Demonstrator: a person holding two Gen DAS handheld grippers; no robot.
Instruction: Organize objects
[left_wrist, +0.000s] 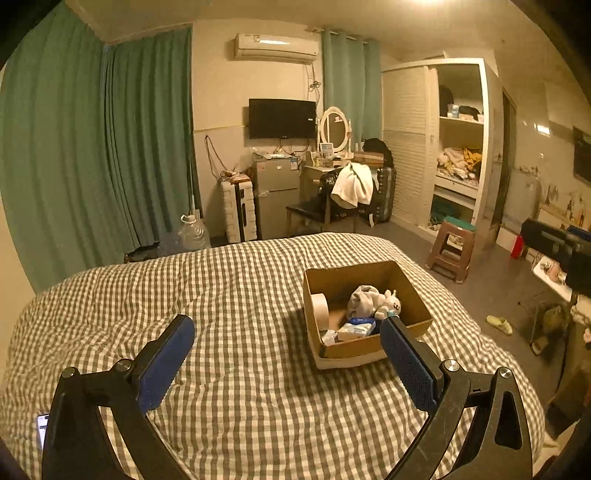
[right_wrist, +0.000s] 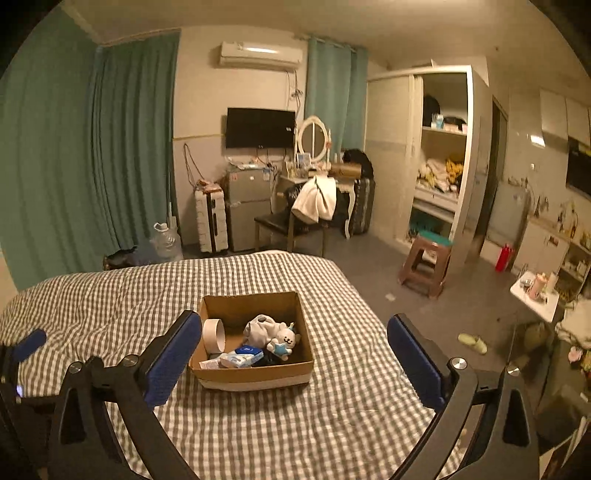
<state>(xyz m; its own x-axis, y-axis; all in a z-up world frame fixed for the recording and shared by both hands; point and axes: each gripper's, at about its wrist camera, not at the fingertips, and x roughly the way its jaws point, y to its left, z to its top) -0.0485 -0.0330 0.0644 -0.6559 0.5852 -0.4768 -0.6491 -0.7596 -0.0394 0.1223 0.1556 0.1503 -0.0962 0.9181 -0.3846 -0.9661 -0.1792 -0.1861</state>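
A brown cardboard box (left_wrist: 419, 301) (right_wrist: 251, 306) sits on the checked bed cover. It holds a roll of tape (left_wrist: 320, 309) (right_wrist: 214, 335), a grey cloth with a white plush toy (left_wrist: 387, 302) (right_wrist: 286, 336), and a blue-white packet (left_wrist: 356, 328) (right_wrist: 242, 357). My left gripper (left_wrist: 288, 341) is open and empty, above the cover just before the box, which lies by its right finger. My right gripper (right_wrist: 295, 343) is open and empty, with the box between its fingers but farther off. The left gripper's blue tip (right_wrist: 29, 345) shows at the left edge of the right wrist view.
The bed (left_wrist: 229, 280) (right_wrist: 110, 295) fills the foreground, with its right edge dropping to the floor. A phone (left_wrist: 42, 428) lies at the lower left of the cover. A stool (right_wrist: 426, 264), a slipper (right_wrist: 472, 343), a chair, a fridge and a wardrobe stand beyond.
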